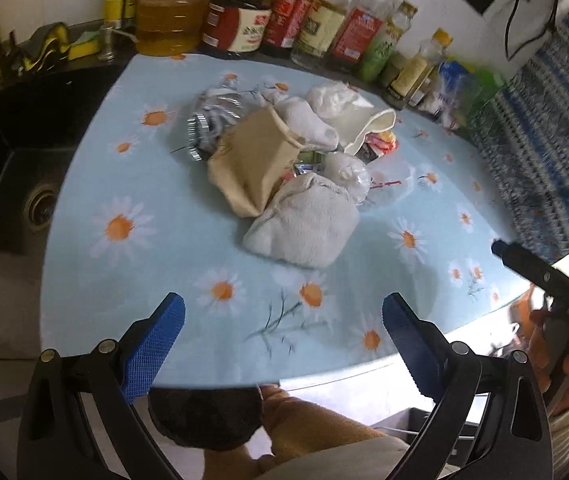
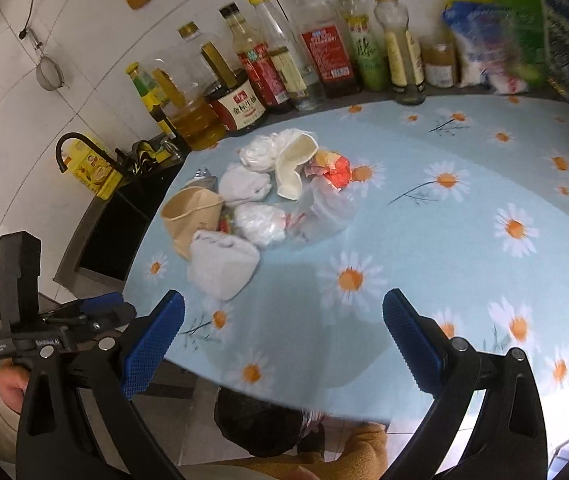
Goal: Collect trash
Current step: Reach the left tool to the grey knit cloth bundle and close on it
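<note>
So the trash pile (image 1: 284,164) is basically all still sitting there, clumped toward the back middle of the table (image 1: 124,280), not far from the row of sauce and oil bottles (image 1: 304,20) along the wall. Nothing looks picked up yet as far as I can tell.

What's in the heap: a crushed tan paper cup (image 1: 250,168) lying on its side, a squashed clear plastic bottle (image 1: 214,120) tucked just behind it, a cream-colored paper cup (image 1: 368,128) tipped over, a bunch of white crumpled tissue wads (image 1: 304,224) (the biggest one is nearest the front edge), some clear plastic wrap (image 1: 348,176) and a red-orange snack wrapper (image 2: 334,170) peeking out. Everything's touching or overlapping, so it's one messy cluster rather than separate bits.

Left gripper (image 1: 284,344) is spread wide with nothing between the blue pads, hanging over the near edge of the table, well short of the pile. Right gripper (image 2: 284,344) is the same deal: wide, empty, over the front of the table, with the big tissue wad the closest piece to it.

There's a dark sink (image 1: 24,184) off to the left of the table. I can't spot a clear bin in either view; something dark sits below the table edge, can't say what.

My read: this is right at the start, whole pile left to go.
</note>
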Demonstrator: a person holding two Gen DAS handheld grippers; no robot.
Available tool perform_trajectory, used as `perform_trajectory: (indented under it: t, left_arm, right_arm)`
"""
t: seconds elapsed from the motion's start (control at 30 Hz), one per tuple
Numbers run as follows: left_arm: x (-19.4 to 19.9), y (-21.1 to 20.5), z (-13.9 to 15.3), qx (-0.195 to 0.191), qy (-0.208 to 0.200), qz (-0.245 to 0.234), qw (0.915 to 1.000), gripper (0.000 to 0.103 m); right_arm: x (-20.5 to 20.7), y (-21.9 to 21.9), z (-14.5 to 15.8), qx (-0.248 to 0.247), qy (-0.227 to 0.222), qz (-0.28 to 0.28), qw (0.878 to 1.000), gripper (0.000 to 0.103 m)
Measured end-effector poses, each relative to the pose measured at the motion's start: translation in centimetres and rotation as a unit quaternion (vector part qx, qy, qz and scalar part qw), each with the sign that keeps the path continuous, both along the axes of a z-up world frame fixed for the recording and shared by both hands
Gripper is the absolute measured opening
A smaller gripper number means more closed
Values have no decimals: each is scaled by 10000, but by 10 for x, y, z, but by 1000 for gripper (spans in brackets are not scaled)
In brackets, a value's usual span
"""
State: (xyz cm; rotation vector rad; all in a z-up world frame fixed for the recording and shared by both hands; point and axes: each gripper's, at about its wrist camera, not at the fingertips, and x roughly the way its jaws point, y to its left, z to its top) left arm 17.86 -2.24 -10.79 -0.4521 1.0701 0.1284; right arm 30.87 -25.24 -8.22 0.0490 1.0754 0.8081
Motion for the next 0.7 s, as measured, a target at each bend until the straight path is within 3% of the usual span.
perform_trajectory:
  t: [0.3, 0.7]
  left_arm:
    - [50, -20, -29, 246, 544, 172, 9981, 96]
    - [81, -24, -40, 565, 813, 572, 9934, 95]
  right_arm:
    - [66, 11, -35, 106, 408, 515, 9978, 98]
    - [113, 40, -59, 243, 780, 1136, 9902, 91]
